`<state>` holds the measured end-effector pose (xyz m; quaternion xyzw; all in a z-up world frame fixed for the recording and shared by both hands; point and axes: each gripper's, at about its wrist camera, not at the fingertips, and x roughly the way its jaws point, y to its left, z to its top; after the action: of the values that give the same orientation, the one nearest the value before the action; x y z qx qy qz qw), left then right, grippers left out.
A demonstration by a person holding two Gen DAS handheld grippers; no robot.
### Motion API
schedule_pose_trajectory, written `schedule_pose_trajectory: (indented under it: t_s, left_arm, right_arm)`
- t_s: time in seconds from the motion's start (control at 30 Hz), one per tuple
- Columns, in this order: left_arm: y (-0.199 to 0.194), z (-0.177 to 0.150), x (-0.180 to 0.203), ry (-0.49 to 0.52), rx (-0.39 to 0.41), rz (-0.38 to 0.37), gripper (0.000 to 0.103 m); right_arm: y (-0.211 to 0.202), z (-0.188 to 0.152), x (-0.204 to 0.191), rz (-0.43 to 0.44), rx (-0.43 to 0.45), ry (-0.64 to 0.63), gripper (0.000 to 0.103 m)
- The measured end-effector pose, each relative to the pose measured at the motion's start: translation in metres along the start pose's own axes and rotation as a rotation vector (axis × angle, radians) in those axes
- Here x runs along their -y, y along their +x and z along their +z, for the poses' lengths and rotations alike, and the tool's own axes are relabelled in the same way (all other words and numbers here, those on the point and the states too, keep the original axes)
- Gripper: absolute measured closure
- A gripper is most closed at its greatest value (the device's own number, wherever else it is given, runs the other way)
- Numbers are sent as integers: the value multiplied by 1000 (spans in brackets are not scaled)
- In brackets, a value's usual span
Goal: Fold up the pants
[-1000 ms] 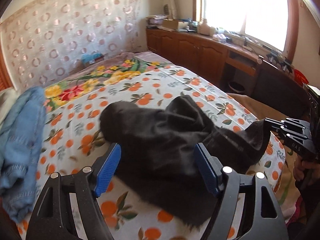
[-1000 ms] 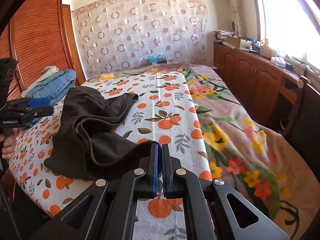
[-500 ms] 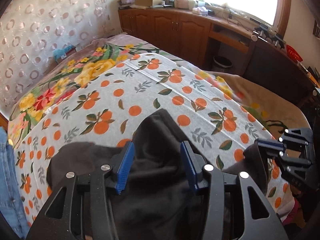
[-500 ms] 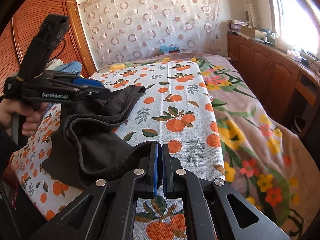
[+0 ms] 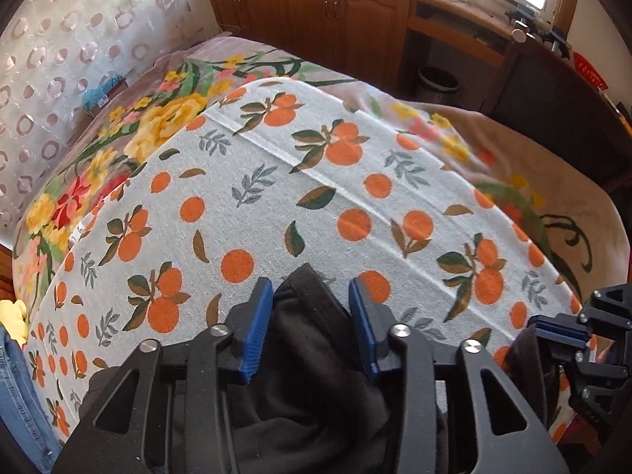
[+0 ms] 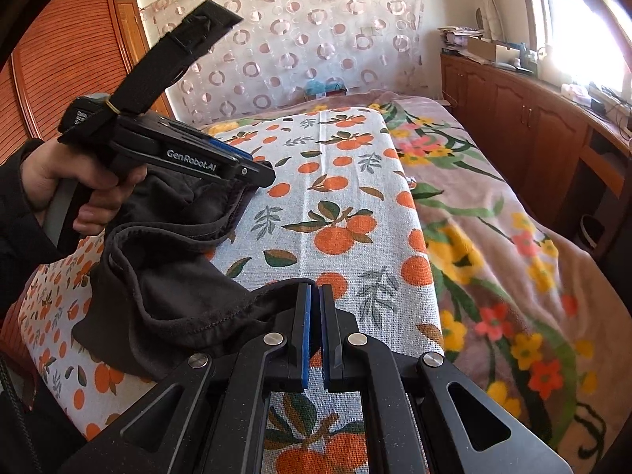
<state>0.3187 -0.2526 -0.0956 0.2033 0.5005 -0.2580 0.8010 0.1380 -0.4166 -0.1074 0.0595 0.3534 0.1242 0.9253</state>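
Note:
Dark grey pants lie bunched on the bed's near side, also in the right wrist view. My left gripper points steeply down over their far corner. Its jaws are closing with that corner between the blue pads, and a thin gap still shows on each side of the cloth. From the right wrist view the left gripper sits on the pants' upper edge, held by a hand. My right gripper is shut on the pants' near hem, and it shows at the right edge with cloth hanging from it.
An orange-print sheet covers the bed over a floral blanket. Blue jeans lie at the left edge. Wooden cabinets and a bin stand beyond the bed, and a wooden wardrobe is at the left.
My left gripper moved forward over the pants to their far corner, tipped downward, and its jaws narrowed around the cloth. The right gripper stayed shut on the hem, barely moving.

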Motion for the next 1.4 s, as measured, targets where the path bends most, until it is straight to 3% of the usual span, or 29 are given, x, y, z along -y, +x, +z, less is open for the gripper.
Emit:
schedule_pose_trajectory:
  t_s: [0.1,0.27,0.43,0.6,0.83,1.03,1.13,1.3,1.4]
  left_arm:
    - [-1,-3,-8,-19,16,-2,88]
    - [-25,-14,-34,-88,99,-19,92]
    - [-66,-29,-74,-155,196,12,93]
    - [-121,-42,-130,-238,317,84,93]
    - [-197,-47,-194,-320,439,194,94]
    - [-255,-51,-227,-376,539,285,94]
    - [-278,-60,-231,-394,589,307,94]
    - [-293,-83,-228,-413,641,303,94]
    - [-281,-110,-217,-407,628,292,94]
  right_arm:
    - [1,1,-2,-6,-4,-8,100]
    - [-4,9,-3,-13,-6,-24,100]
    - [-18,31,-7,-42,34,-63,100]
    - [-26,71,-20,-70,94,-136,100]
    - [-33,159,-46,-56,211,-199,100]
    - [-41,224,-74,-41,310,-226,100]
    - [-55,238,-87,-38,369,-236,100]
    - [-69,224,-97,-35,433,-231,100]
    - [-67,186,-97,-38,421,-238,100]
